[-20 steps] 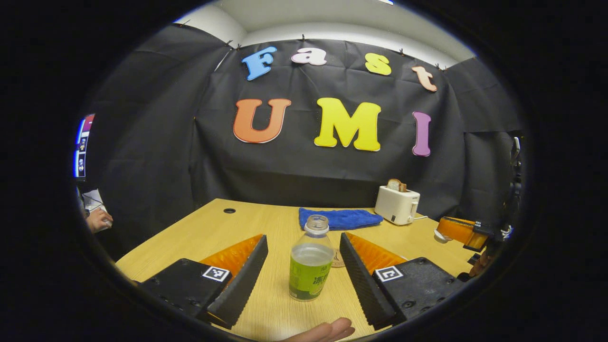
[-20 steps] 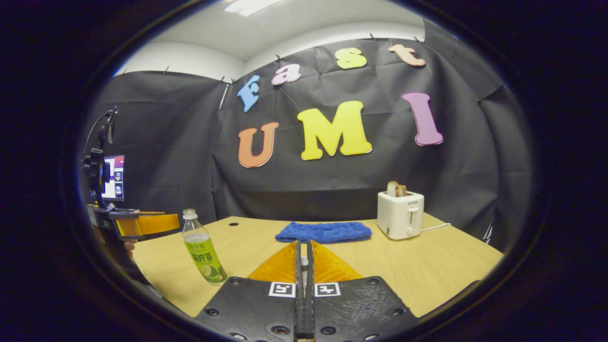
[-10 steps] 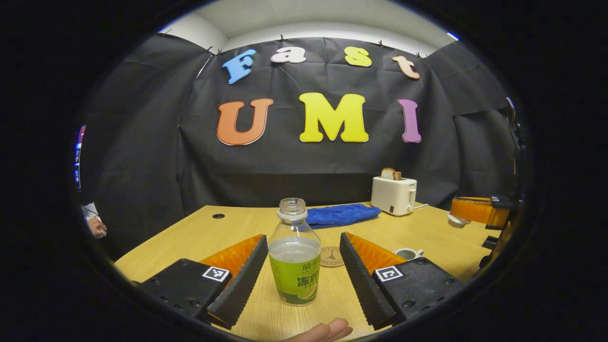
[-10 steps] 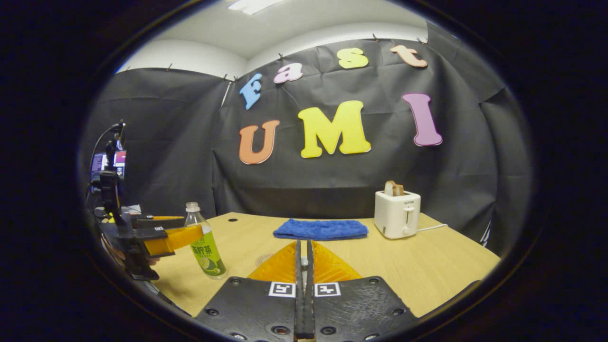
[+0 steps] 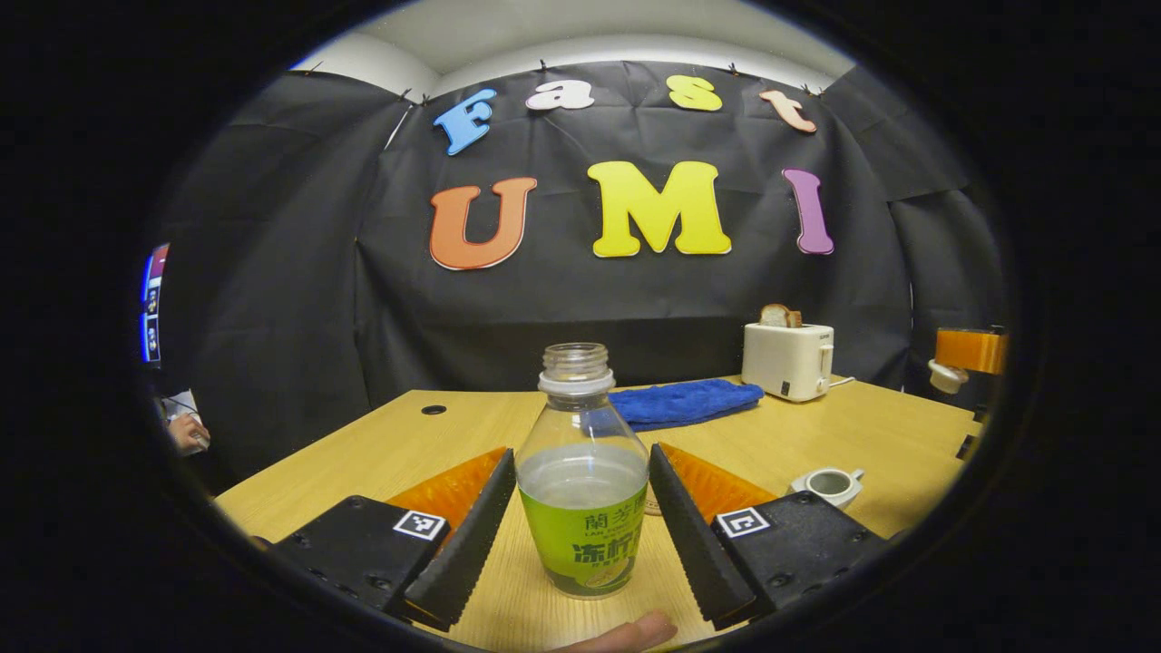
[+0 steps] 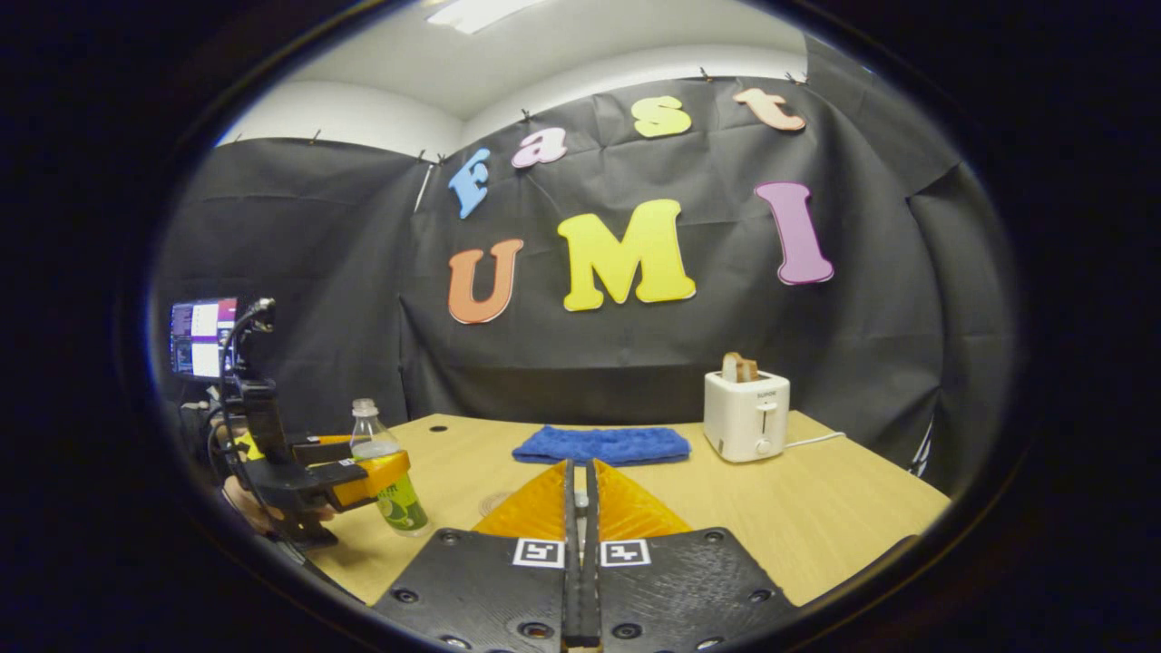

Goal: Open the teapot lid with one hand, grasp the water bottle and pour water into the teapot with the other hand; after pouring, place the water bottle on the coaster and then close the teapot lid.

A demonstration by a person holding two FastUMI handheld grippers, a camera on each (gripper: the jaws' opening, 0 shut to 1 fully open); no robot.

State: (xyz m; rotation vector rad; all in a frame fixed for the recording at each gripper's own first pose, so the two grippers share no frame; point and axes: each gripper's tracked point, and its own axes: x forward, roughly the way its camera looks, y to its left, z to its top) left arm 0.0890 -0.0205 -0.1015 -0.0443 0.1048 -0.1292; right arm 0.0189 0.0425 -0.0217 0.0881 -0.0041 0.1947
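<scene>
Left tongs (image 5: 580, 535) wide, level, flanking the upright bottle (image 5: 581, 481) at frame centre, untouched; right tongs (image 6: 580, 508) pressed together above the surface (image 6: 816, 517).

My left tongs (image 5: 580, 535) are held level and low, with the two fingers spread wide apart; their inner faces stand just beside what is between them, and I cannot tell if they touch it. A fingertip of my hand (image 5: 635, 632) shows under them at the bottom edge. In the right gripper view the left tongs (image 6: 363, 472) reach in from the left side, with my hand (image 6: 249, 508) on the handle. My right tongs (image 6: 580, 508) point forward with both fingers pressed together.
</scene>
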